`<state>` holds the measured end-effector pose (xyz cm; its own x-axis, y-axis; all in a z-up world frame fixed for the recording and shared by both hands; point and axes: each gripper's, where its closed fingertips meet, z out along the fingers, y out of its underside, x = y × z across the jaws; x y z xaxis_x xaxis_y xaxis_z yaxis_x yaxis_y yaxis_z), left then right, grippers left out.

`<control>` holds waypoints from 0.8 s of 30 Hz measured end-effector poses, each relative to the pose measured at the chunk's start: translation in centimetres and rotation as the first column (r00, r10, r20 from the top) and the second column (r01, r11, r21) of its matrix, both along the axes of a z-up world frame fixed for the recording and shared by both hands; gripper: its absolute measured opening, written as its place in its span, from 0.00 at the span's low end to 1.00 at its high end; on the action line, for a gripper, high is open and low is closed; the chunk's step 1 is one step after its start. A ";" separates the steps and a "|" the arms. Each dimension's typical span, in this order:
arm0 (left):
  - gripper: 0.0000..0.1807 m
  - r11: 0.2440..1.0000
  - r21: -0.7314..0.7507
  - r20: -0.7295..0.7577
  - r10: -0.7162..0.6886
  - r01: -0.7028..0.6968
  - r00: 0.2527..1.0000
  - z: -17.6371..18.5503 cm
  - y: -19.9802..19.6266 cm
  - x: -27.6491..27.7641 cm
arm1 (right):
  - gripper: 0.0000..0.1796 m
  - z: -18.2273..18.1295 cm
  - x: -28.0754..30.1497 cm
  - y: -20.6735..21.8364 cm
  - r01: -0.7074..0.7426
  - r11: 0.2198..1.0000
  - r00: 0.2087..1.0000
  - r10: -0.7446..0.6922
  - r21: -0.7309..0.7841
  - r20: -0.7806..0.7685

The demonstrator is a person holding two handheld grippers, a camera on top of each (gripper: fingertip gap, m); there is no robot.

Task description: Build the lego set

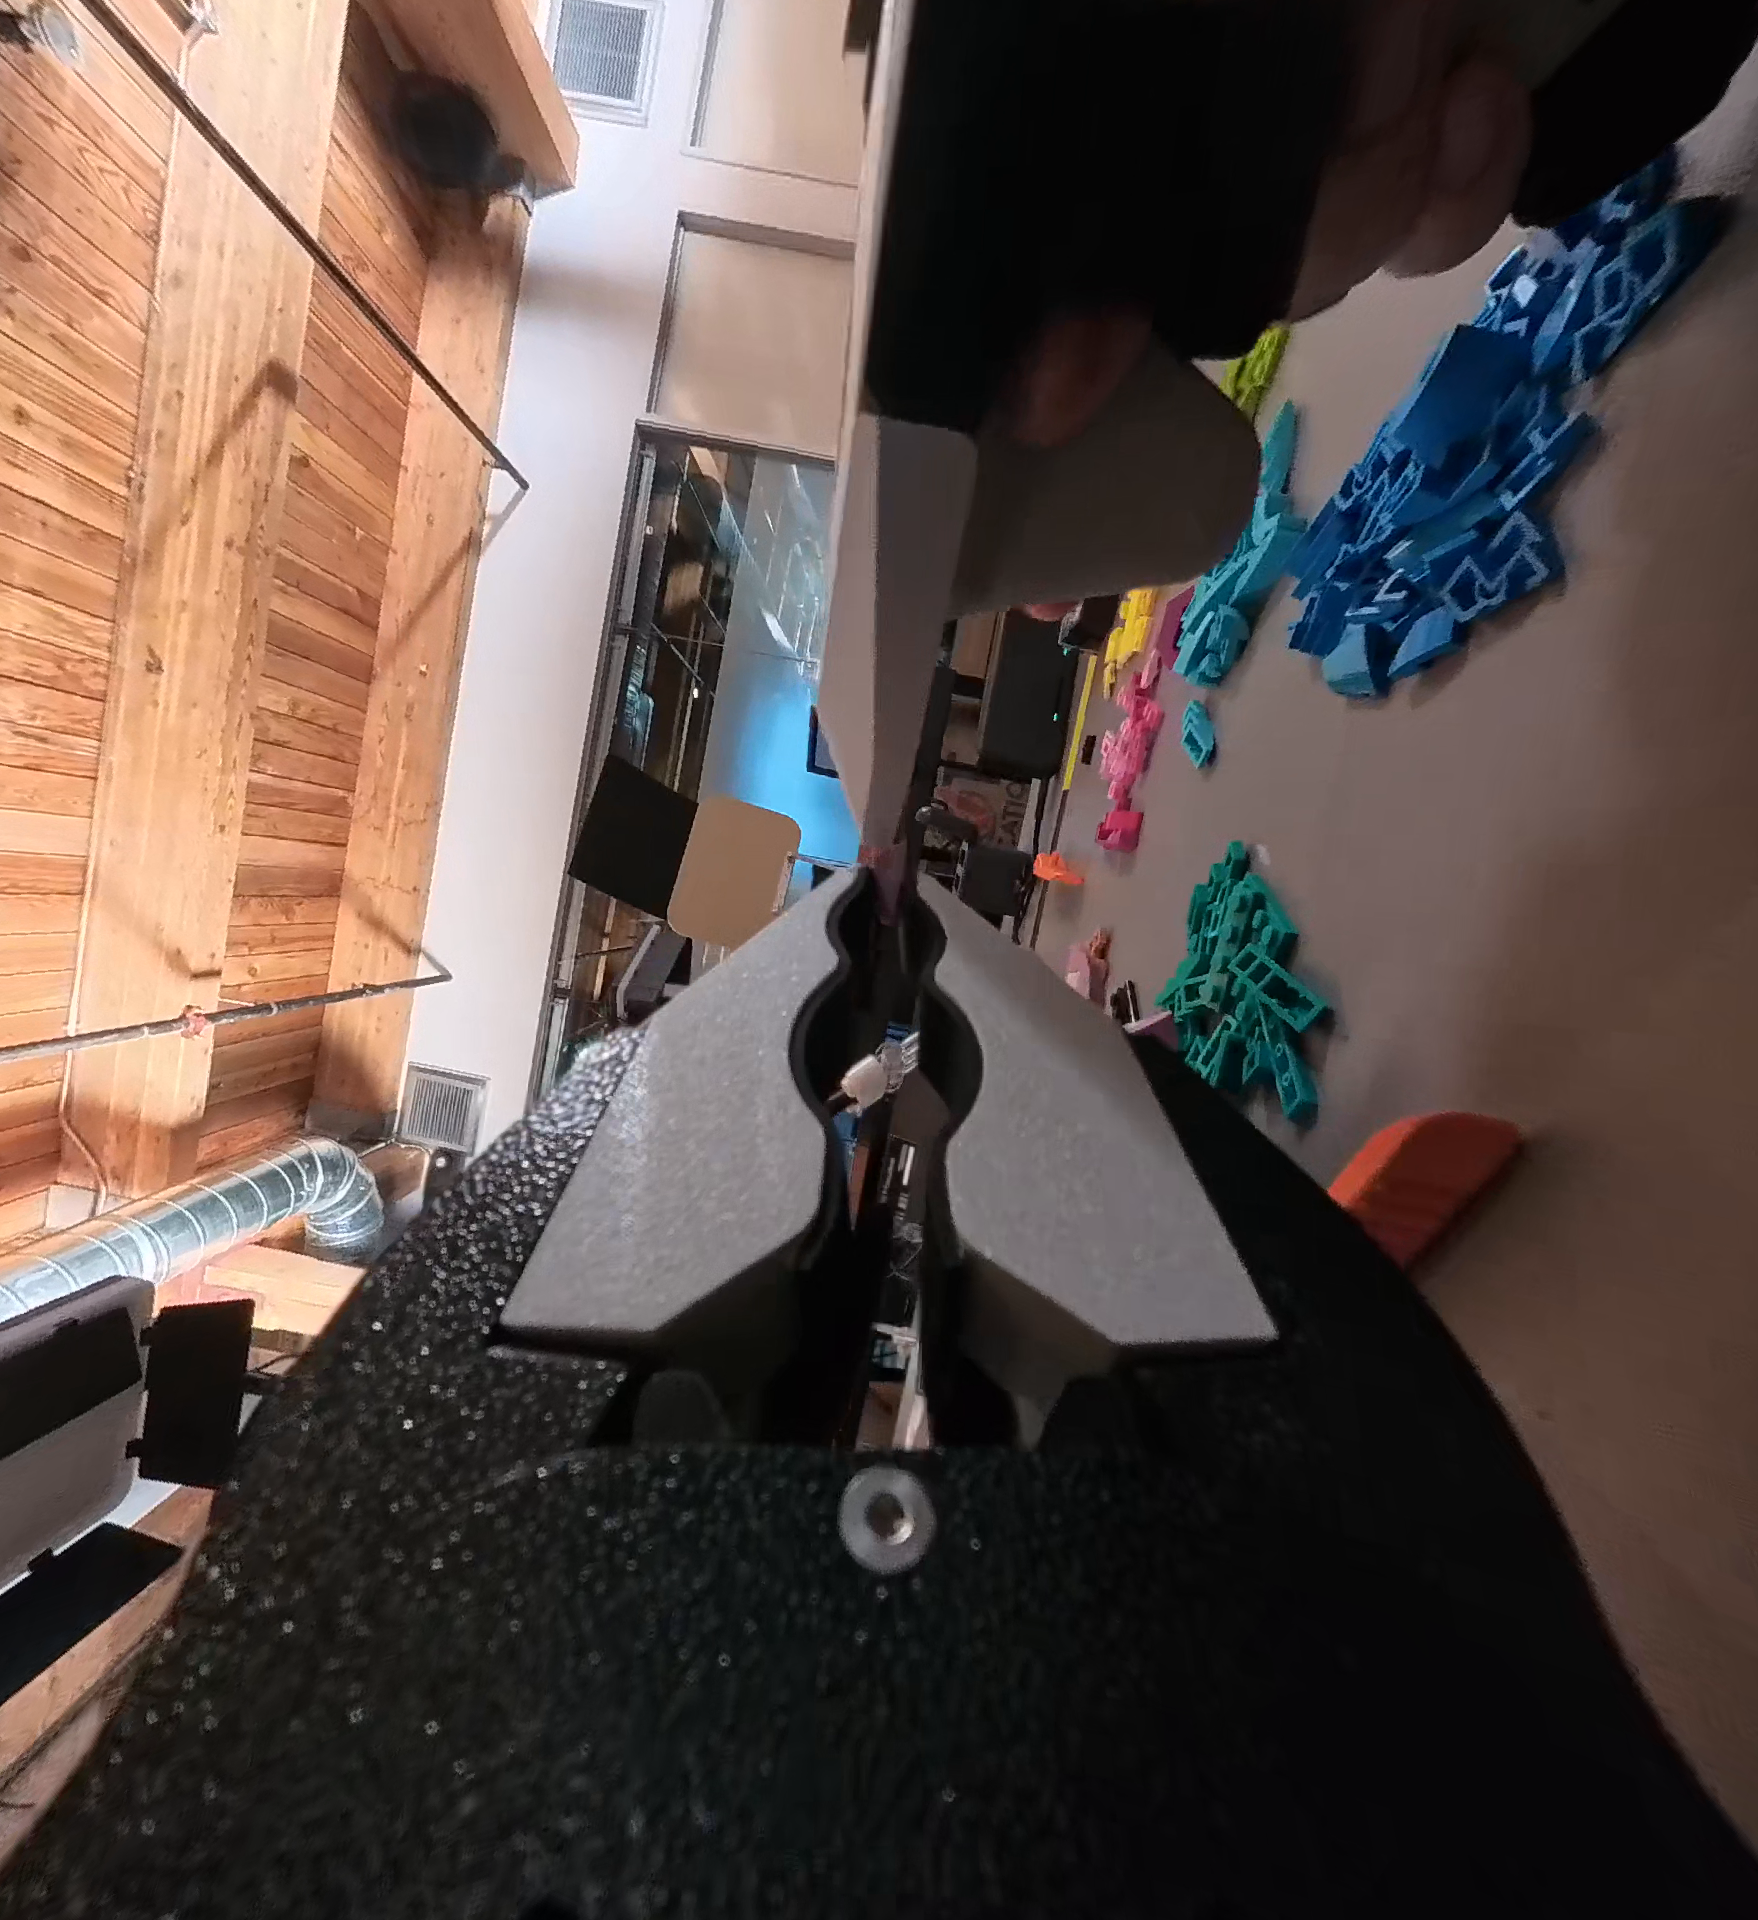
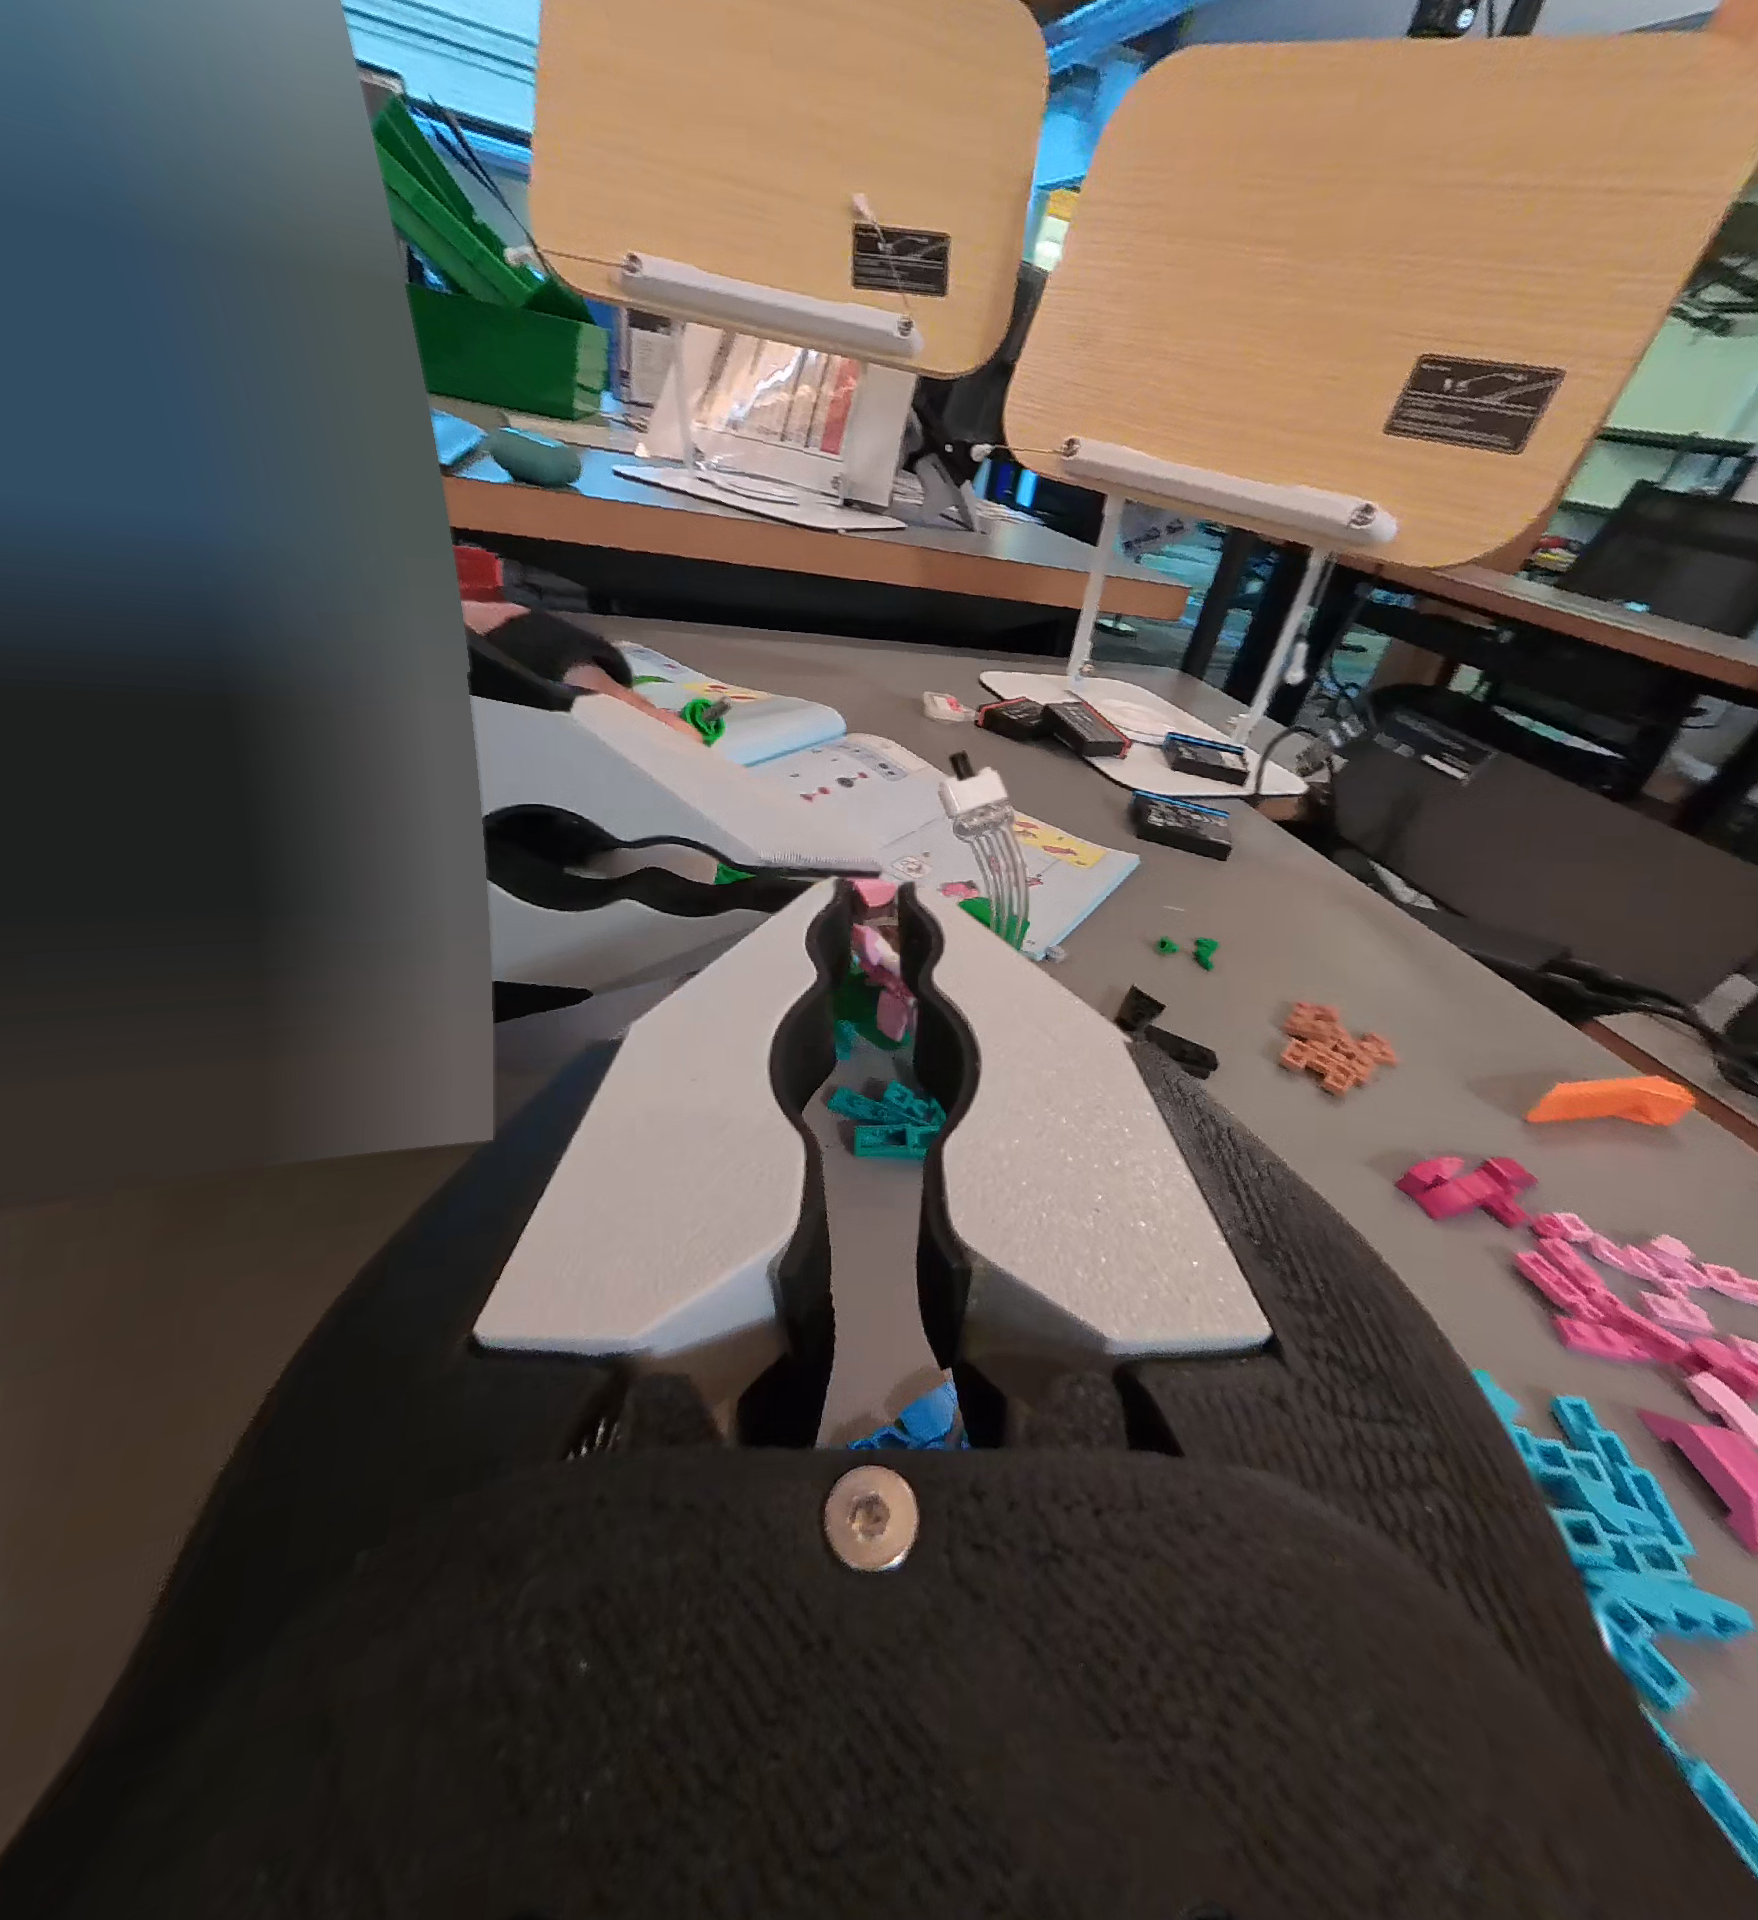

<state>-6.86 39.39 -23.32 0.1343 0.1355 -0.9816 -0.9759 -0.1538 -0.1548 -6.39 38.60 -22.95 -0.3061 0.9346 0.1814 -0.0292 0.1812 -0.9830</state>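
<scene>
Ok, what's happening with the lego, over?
Both grippers shut on the small pink piece, left gripper and right gripper tip to tip. Instruction booklet open behind. Nothing blocking.

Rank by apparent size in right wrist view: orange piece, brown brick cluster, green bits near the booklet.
1. Orange piece
2. Brown brick cluster, close in extent to the orange piece and a bit farther off, so the top two are unsure
3. Green bits, clearly smallest

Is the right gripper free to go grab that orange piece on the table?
Probably not yet: the right gripper is shut on a small pink piece. The path to the orange piece looks clear otherwise.
</scene>
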 end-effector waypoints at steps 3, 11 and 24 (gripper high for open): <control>0.01 1.000 0.000 0.011 0.009 -0.009 1.000 0.0 0.0 -0.2 | 0.03 0.1 -0.2 0.0 0.047 0.999 0.999 -0.047 0.021 -0.007; 0.01 1.000 0.004 0.000 0.026 -0.026 1.000 0.0 0.0 -0.3 | 0.03 0.0 -0.2 0.0 0.084 0.993 0.996 -0.083 0.081 -0.016; 0.21 0.833 0.098 0.935 -0.264 0.545 0.236 2.5 -1.2 5.5 | 0.03 2.8 5.3 -1.2 -0.423 0.895 0.906 0.413 -0.143 -0.091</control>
<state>-1.32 38.15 -20.84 0.8954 -0.4001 -0.1955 -0.1896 0.0547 -0.9803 -1.13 37.37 -20.20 -0.6684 0.7403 0.0729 -0.1249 -0.0151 -0.9921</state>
